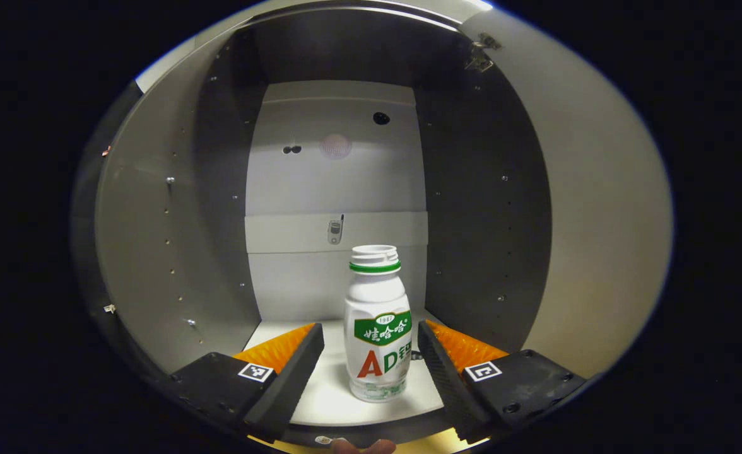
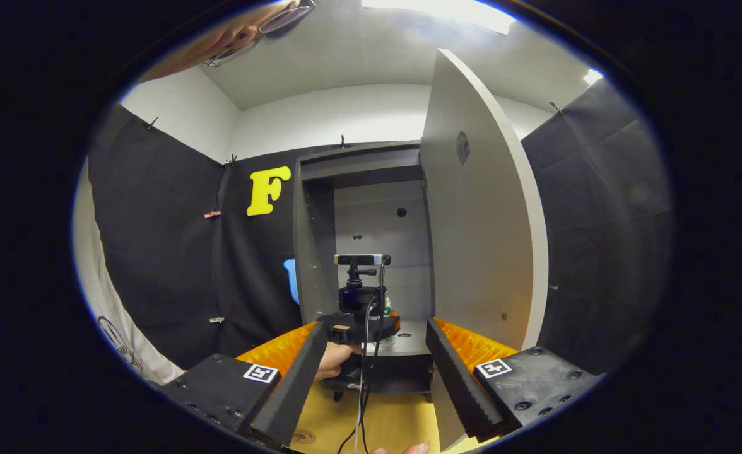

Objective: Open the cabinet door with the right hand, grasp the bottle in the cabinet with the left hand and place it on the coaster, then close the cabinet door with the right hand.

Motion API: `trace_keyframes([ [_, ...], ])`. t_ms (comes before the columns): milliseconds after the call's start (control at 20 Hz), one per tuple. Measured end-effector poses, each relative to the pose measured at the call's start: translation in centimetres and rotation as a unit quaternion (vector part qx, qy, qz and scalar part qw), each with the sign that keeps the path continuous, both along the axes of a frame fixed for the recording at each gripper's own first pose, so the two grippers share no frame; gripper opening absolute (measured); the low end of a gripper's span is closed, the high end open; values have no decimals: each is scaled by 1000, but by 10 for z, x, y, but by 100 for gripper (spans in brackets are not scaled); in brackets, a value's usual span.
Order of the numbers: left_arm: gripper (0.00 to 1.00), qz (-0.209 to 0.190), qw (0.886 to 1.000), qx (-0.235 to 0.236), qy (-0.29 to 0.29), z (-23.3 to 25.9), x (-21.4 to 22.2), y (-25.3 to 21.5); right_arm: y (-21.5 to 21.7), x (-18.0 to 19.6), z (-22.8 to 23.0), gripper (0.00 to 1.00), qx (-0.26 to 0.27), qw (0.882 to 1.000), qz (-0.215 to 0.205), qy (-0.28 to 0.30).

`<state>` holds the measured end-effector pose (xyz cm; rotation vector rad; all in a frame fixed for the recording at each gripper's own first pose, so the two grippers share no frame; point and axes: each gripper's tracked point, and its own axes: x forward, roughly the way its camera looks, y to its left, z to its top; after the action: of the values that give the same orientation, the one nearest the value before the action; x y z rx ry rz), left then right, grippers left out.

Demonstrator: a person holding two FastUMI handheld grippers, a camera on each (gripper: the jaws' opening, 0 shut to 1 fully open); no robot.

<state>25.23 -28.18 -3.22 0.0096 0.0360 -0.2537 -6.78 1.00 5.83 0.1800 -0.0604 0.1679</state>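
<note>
Cabinet door (image 2: 481, 208) stands swung open: step one done. My left gripper (image 1: 371, 362) is spread wide, a finger either side of the bottle (image 1: 377, 325) without touching; the bottle stands upright near the cabinet shelf's (image 1: 330, 394) front edge. My right gripper (image 2: 371, 372) hangs wide, holding nothing. Grasp, placing on the coaster and closing remain.

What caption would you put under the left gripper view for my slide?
Open left tool reaches into the cabinet, fingers either side of the upright bottle.
</note>
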Motion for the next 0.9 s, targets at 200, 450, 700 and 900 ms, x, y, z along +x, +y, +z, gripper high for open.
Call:
trace_keyframes([
  [200, 95, 15, 1000, 5, 5, -8, 20, -4, -4, 8, -4, 100, 11, 1000, 2, 5],
  [450, 85, 13, 1000, 4, 12, -19, 33, -8, -4, 13, -10, 98, 8, 1000, -5, 9],
  [700, 73, 5, 1000, 8, -7, -3, 19, -2, -8, 17, -11, 98, 11, 1000, -20, 3],
  [900, 73, -5, 1000, 10, -24, 15, -10, 11, -19, 22, -11, 97, 2, 999, -39, -6],
])
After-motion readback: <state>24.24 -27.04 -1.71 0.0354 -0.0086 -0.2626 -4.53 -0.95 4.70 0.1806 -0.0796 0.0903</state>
